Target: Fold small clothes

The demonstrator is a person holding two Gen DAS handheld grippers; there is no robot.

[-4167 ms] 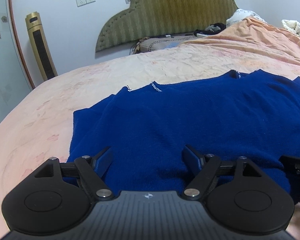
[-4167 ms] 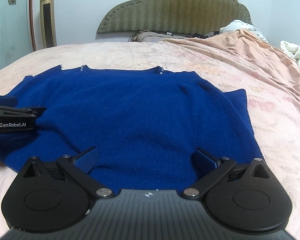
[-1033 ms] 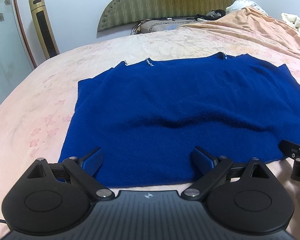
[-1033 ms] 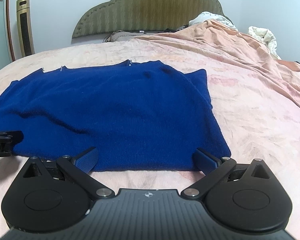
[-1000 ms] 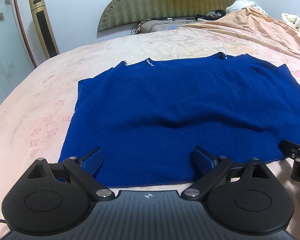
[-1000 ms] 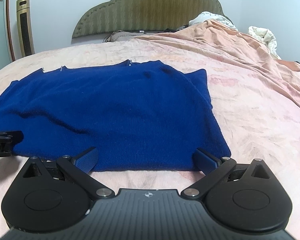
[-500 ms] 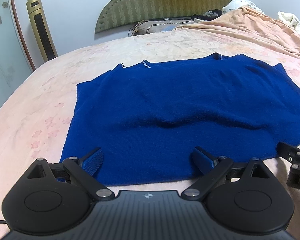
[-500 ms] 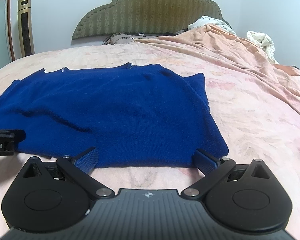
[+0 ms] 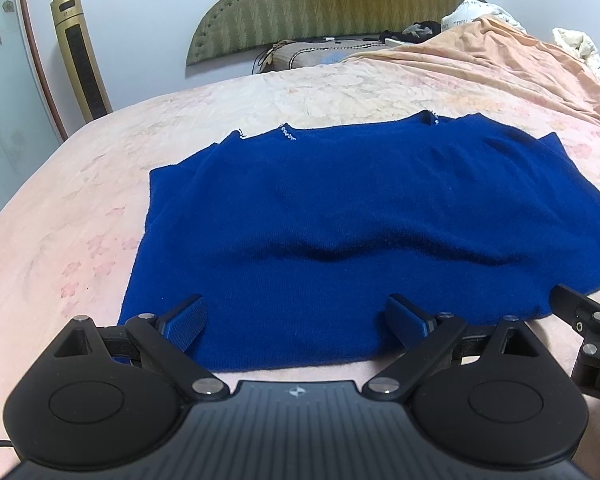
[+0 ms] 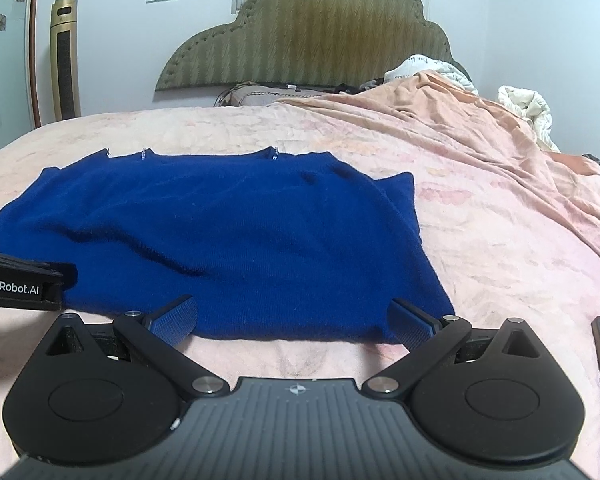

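- Sweater (image 9: 340, 216) hem lies just beyond both my grippers, its long axis running left to right across the bed (image 9: 80, 200).
- Left gripper (image 9: 296, 320) and right gripper (image 10: 292, 320) gape wide, empty, equally near.
- Neckline lies far.

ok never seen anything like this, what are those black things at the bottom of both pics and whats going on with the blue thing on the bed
The black shapes are hand-held grasping tools, one in each of a person's hands; no robot arm is involved. Each tool carries a wide-angle camera looking forward along its two blue-padded fingers, so you get one picture from each.

One picture comes from the left tool, the other from the right tool. Each also catches an edge of the other tool at its side.

On the pink bedsheet lies a blue sweater, spread fairly flat with a wrinkle across its middle. Both tools are open at its near hem, holding nothing. Behind are a green headboard and a rumpled orange blanket.
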